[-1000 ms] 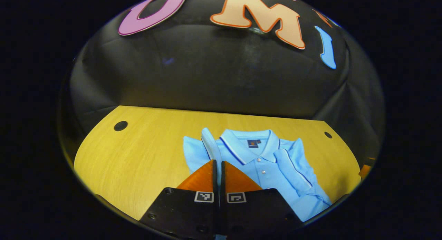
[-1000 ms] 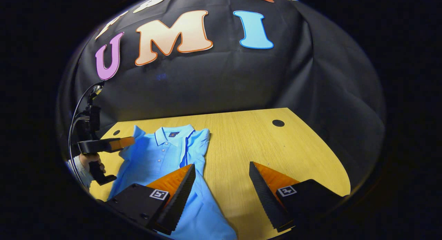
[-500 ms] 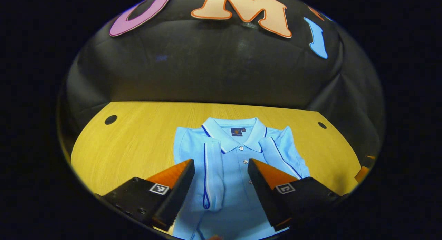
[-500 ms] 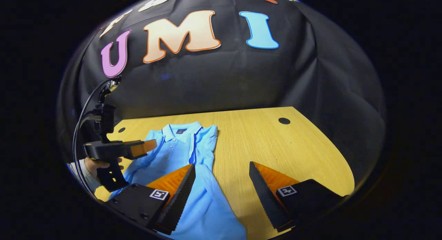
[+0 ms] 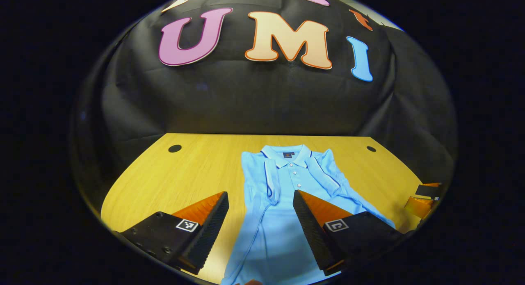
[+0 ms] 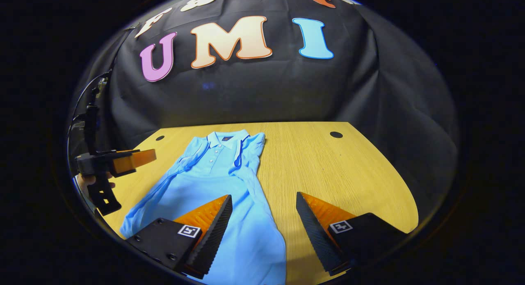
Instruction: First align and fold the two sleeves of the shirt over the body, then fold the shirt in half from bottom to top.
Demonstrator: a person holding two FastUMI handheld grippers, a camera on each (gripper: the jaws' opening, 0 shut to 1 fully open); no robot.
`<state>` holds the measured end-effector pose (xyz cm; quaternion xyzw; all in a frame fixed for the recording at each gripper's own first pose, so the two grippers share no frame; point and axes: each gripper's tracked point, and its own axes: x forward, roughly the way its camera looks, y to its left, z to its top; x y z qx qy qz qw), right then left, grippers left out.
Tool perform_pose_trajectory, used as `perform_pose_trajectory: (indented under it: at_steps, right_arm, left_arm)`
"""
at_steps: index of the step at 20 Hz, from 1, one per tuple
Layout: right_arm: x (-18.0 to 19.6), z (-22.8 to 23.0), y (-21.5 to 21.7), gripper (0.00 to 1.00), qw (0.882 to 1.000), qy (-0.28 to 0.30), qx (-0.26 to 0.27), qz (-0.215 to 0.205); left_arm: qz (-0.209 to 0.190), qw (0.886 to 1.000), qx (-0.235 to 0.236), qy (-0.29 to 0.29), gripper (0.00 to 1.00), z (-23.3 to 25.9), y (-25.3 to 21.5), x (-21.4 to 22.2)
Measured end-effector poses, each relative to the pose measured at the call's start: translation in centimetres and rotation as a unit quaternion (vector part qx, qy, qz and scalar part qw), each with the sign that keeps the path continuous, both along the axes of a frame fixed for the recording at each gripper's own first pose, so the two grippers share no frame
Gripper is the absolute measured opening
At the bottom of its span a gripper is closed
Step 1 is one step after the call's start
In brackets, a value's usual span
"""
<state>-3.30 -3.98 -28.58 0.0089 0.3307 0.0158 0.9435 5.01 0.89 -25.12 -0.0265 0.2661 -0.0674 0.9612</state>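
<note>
A light blue polo shirt (image 5: 283, 194) (image 6: 213, 182) lies flat on the wooden table (image 5: 192, 174), collar toward the wall. Both short sleeves lie folded inward over the chest: one sleeve (image 5: 270, 180) left of the buttons, the other (image 5: 328, 176) right of them. My left gripper (image 5: 260, 213) hangs open above the shirt's lower body, holding nothing. My right gripper (image 6: 262, 215) is open over the shirt's right hem edge and the bare table. In the right gripper view the left gripper (image 6: 119, 162) shows at far left, held by a hand (image 6: 84, 180).
The table (image 6: 328, 170) has round cable holes (image 5: 174, 148) (image 5: 371, 149) (image 6: 336, 134) near its back corners. Black cloth walls close in behind and at the sides. Part of the other gripper (image 5: 422, 199) shows at the right edge of the left gripper view.
My left gripper let go of the left sleeve, which now lies over the chest, opened, and drew back toward the hem. The right gripper stayed open and pulled back slightly.
</note>
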Motion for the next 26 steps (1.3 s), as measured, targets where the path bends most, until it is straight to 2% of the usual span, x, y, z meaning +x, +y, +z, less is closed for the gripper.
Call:
perform_pose_trajectory:
  at_steps: [7,11,15,22,23,24,25,26]
  right_arm:
    - [-6.0,-0.7,0.4,0.98,1.0,0.012,-0.005,0.02]
    - [-9.7,-2.0,0.5,0.98,0.999,0.029,-0.015,0.031]
    - [-13.2,-3.9,0.3,0.98,0.998,0.051,-0.024,0.03]
    - [-17.2,-7.9,-1.2,0.98,0.993,0.107,-0.051,0.022]
    - [-17.1,-7.9,-1.1,0.98,0.994,0.105,-0.041,0.017]
    - [-17.0,-7.8,-1.1,0.99,0.994,0.106,-0.033,0.01]
    - [-17.4,-8.1,-1.0,0.94,0.993,0.119,-0.024,0.005]
    - [-17.1,-8.1,-1.0,0.95,0.993,0.114,-0.02,-0.001]
  left_arm:
    - [0.009,0.999,0.028,0.036,0.95,-1.9,2.6,-10.8]
    - [0.023,0.998,0.029,0.059,0.96,-3.2,3.5,-15.4]
    - [0.019,0.996,0.045,0.081,0.95,-4.9,4.1,-19.3]
    - [0.035,0.99,0.051,0.126,0.96,-8.7,5.0,-23.6]
    - [0.035,0.989,0.054,0.136,0.96,-9.1,5.0,-24.2]
    - [0.037,0.991,0.052,0.117,0.96,-8.5,5.0,-23.8]
    - [0.037,0.99,0.051,0.124,0.97,-8.9,4.9,-23.8]
    - [0.037,0.991,0.045,0.124,0.95,-9.1,4.7,-23.9]
